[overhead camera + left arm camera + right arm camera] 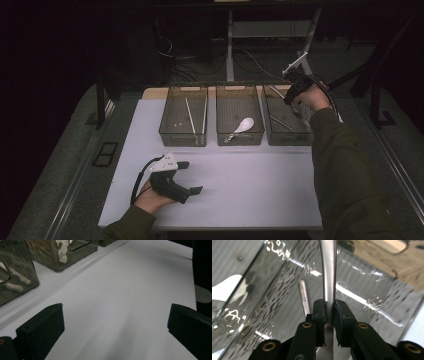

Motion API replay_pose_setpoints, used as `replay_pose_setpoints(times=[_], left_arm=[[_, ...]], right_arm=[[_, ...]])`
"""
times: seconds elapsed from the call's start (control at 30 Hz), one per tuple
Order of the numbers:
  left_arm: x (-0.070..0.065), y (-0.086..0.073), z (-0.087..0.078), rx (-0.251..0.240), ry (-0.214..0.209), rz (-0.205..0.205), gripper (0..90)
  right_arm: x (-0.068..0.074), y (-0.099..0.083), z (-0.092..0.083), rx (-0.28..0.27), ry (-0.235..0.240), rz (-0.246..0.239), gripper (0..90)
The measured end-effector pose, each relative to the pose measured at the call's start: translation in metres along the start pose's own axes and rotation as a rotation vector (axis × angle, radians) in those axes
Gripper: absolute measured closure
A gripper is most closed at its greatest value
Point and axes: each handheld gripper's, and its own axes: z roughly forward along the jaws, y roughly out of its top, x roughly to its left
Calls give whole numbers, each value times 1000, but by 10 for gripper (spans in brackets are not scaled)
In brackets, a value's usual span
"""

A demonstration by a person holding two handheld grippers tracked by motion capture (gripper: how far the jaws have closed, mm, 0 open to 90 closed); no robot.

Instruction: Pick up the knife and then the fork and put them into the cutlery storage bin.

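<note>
The white worktop (240,180) carried three clear bins side by side; dark floor and cables lay beyond; the right gripper (329,312) had its fingers clenched on a metal utensil handle (329,277) over the right bin (286,137); the left gripper (187,176) rested on the worktop, fingers released.

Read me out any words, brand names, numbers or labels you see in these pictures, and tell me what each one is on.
No text can be read with certainty.
Metal utensil handle lying in the right bin: a small stamped mark, too small and blurred to read.
Metal utensil clamped in the right gripper: no marking visible.
White spoon, the other two bins, and the left gripper: no lettering visible.
</note>
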Motion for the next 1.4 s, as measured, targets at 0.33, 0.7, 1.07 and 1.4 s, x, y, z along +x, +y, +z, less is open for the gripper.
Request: replay_pose_setpoints(times=[0.33, 0.7, 1.07, 1.4], left_arm=[[-1, 0, 2, 5, -5, -3, 0], [-1, 0, 2, 8, -8, 0, 0], [-1, 0, 3, 9, -6, 1, 0], [1, 2, 5, 14, -7, 3, 0]], right_arm=[[-1, -15, 29, 33, 25, 9, 788], [1, -18, 30, 3, 55, 9, 896], [-2, -24, 16, -75, 65, 10, 847], [5, -38, -4, -192, 98, -32, 632]])
